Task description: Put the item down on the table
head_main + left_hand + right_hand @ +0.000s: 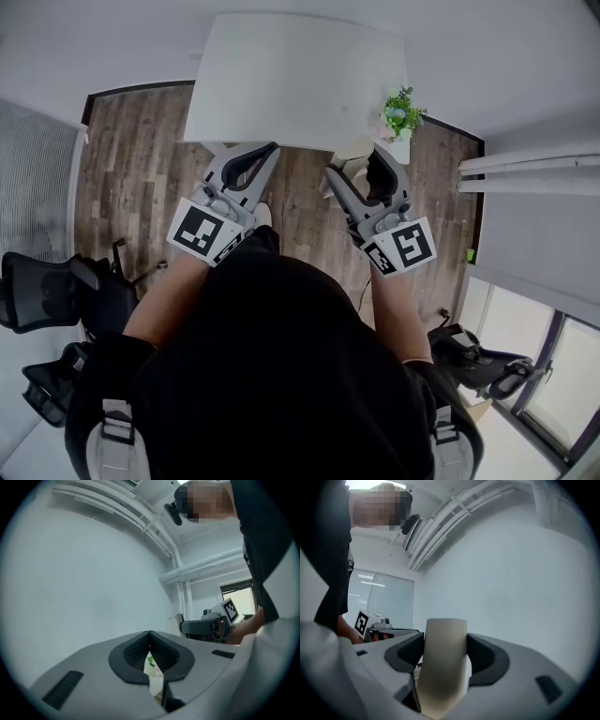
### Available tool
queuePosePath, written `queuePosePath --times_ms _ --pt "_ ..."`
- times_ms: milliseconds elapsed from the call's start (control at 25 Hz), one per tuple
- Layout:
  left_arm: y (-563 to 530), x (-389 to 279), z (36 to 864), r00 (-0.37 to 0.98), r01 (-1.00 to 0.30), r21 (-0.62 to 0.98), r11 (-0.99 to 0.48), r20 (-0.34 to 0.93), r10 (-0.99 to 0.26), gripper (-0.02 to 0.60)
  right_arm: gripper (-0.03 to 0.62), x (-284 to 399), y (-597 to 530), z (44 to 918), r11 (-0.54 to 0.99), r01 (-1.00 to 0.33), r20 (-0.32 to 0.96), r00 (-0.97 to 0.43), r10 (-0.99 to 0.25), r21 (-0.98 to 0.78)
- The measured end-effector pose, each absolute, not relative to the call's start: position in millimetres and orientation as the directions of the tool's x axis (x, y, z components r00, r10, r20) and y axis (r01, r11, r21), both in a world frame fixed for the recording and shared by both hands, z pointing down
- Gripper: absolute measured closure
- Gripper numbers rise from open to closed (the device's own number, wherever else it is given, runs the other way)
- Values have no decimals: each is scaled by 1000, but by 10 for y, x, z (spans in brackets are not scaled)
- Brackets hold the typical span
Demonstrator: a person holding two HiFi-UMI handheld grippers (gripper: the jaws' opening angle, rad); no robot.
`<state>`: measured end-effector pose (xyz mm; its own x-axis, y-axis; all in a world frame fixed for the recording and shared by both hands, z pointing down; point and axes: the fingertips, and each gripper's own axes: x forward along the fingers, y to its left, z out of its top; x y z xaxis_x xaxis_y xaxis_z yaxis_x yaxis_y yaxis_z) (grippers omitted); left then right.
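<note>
Head view shows both grippers held out over the wood floor [141, 159], at the near edge of the white table [291, 75]. The left gripper [270, 148] has its jaws pressed together at the tips, with nothing between them. The right gripper [354, 161] pinches the item [443, 663], a cream, rounded piece standing upright between the black pads [485, 656]. It is held at the table's near edge, near the potted plant [401, 112].
</note>
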<state>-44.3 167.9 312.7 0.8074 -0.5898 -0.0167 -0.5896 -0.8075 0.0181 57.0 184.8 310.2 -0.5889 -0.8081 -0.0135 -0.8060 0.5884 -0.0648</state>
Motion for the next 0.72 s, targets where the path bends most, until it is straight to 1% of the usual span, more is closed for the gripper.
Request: queuePosePath --times_ms 400,720 --pt "694 -681 3222 834 -550 61 -833 -16 -552 588 307 334 900 3159 544 -838 37 -546 -837 -46" --pt "309 -685 3271 848 -529 56 -847 -18 -530 588 310 334 561 3150 509 -860 36 -510 -859 -41"
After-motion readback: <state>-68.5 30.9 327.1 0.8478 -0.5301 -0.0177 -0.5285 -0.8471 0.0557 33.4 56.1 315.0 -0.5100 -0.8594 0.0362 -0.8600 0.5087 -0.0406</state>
